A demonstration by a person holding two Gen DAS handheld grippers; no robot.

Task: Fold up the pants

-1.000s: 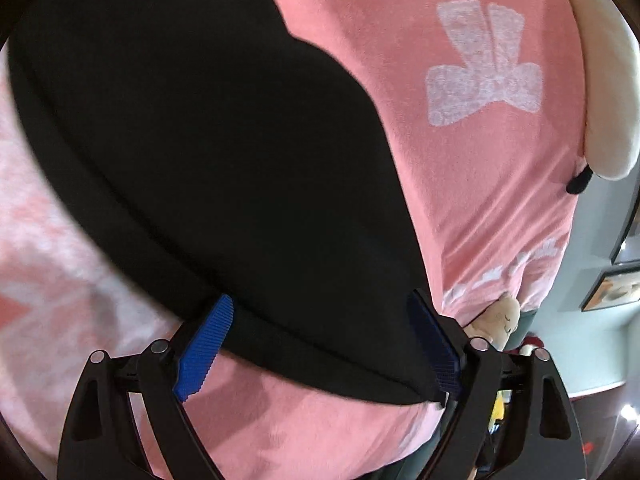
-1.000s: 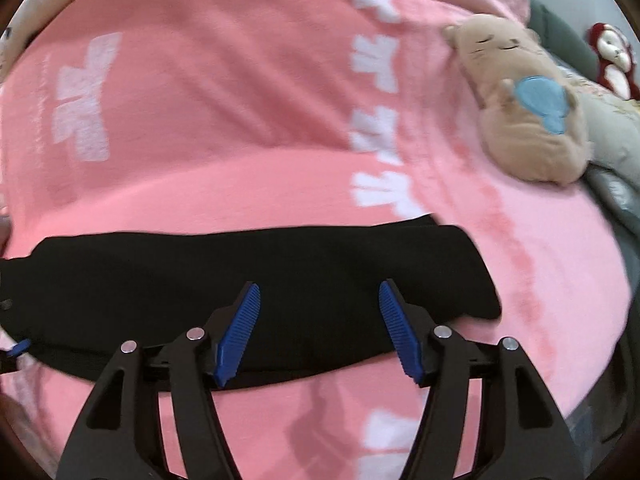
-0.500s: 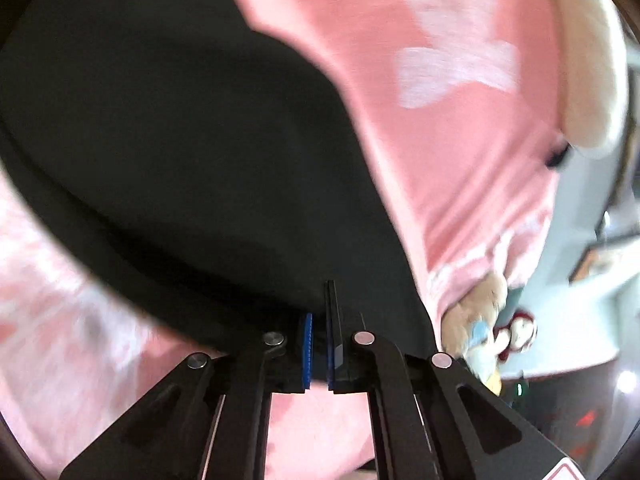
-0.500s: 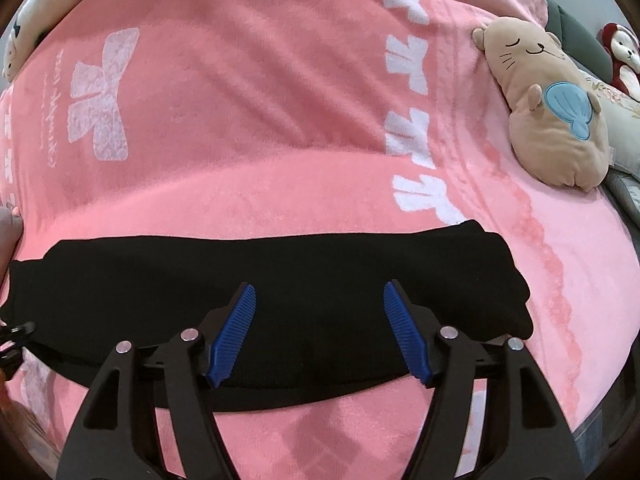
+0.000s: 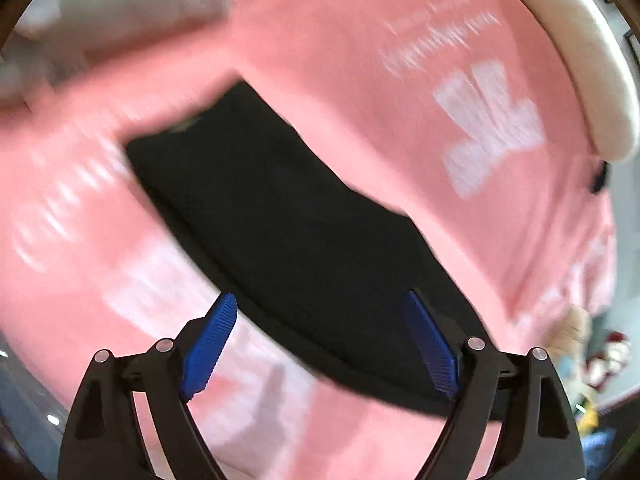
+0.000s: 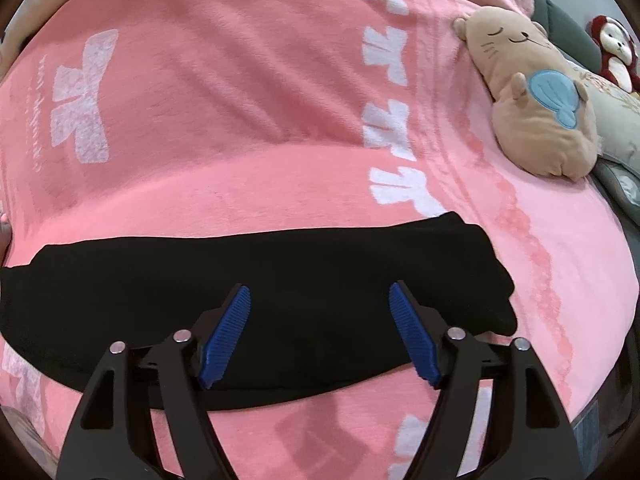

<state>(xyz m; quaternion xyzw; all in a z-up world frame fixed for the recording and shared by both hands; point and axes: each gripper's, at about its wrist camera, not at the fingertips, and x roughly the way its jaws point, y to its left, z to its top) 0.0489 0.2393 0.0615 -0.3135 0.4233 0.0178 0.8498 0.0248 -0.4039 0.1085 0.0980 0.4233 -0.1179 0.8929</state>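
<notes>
The black pants (image 6: 256, 280) lie folded into a long band across the pink blanket (image 6: 224, 92). In the left wrist view the pants (image 5: 288, 216) run diagonally away from the camera, blurred by motion. My left gripper (image 5: 320, 344) hovers above their near end, its jaws opening wide, with nothing pressed between the blue pads (image 5: 210, 344). My right gripper (image 6: 320, 328) hangs over the band's middle, jaws opening, pads (image 6: 226, 332) clear of the cloth.
A tan plush cat (image 6: 532, 92) with a blue patch lies on the blanket at the right. A red and white plush monkey (image 6: 616, 52) and a grey cushion (image 6: 616, 120) sit beyond it. A cream pillow (image 5: 580, 60) borders the blanket in the left wrist view.
My left gripper shut on the pants' edge half a second ago, then opened and pulled up and back, showing the whole band. My right gripper's jaws spread slightly wider.
</notes>
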